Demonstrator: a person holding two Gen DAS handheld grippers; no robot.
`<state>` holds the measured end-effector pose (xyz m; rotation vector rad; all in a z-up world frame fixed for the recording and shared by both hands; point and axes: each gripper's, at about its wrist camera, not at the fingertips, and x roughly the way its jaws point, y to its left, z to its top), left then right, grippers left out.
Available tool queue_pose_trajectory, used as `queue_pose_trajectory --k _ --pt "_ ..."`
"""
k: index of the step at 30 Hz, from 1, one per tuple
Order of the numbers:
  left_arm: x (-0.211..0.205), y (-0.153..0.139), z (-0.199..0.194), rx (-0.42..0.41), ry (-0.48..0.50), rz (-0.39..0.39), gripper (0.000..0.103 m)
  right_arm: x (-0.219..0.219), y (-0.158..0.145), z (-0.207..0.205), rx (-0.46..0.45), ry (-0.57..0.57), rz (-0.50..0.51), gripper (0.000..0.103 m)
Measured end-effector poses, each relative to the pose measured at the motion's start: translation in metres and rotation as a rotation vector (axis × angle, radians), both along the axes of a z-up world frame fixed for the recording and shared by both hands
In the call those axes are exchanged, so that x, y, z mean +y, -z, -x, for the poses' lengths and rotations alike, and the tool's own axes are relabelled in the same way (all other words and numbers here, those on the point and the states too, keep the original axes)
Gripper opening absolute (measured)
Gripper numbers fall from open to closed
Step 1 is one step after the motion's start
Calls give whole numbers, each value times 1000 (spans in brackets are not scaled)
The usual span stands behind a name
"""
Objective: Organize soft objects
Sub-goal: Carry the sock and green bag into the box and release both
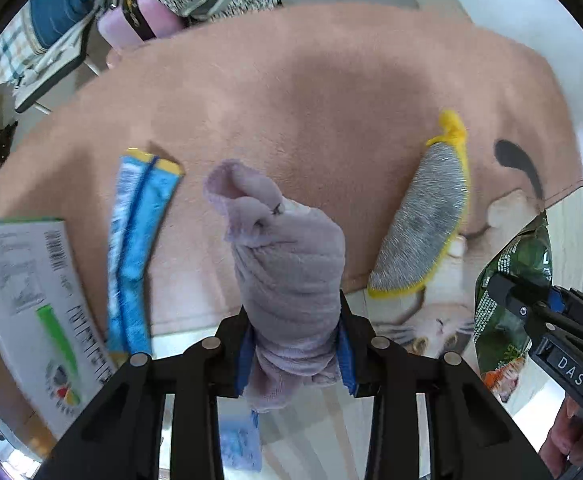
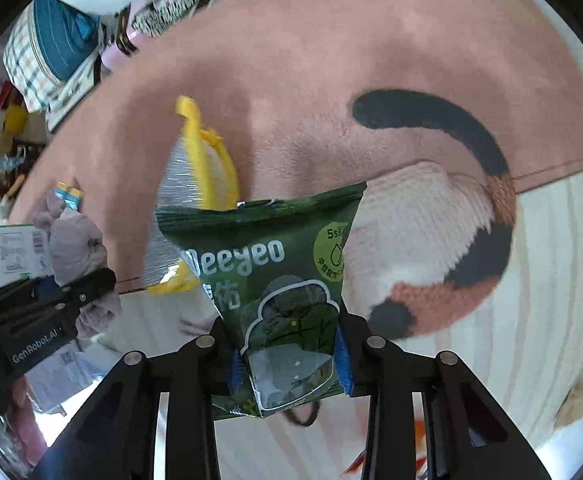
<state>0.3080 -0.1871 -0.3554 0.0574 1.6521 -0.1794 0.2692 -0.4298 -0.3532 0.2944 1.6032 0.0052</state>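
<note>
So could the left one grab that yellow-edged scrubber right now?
Probably not: the left hand-held gripper is already shut on a rolled cloth, so its jaws are full. The scrubber itself lies uncovered on the rug.

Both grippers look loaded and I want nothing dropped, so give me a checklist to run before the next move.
1. Left gripper shut on the lilac cloth: ok.
2. Right gripper shut on the green pouch: ok.
3. The two grippers apart, not touching: ok.
4. Yellow-edged scrubber lying free on the pink rug: ok.
5. Blue packet clear of the cloth: ok.
6. Drop-off place in view: cannot tell.
</note>
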Motion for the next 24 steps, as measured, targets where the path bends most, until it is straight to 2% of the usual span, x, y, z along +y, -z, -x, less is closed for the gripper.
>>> queue_pose_trajectory --k 2,4,7,13,16,19,21,24 --pt "10 -25 13 -35 -16 24 31 10 -26 6 -39 -3 -4 37" --pt "25 -54 26 -75 -35 51 31 35 -61 4 -83 -28 -13 37" --pt "53 -93 42 -124 -61 77 31 75 -99 13 -126 -75 -60 37" --pt "164 -160 75 -214 -126 40 31 196 -153 29 -188 -200 -137 37" --pt "223 -167 84 -215 -169 7 31 269 -167 43 -200 -272 -140 37" --pt "287 -163 88 -194 -219 -29 31 327 -162 53 -181 -305 -144 37" --pt "325 -153 85 -176 -240 -55 31 362 -158 56 -170 -318 -119 37" --pt "361 -126 74 -129 -253 -65 31 408 -133 57 -127 -318 -74 37"
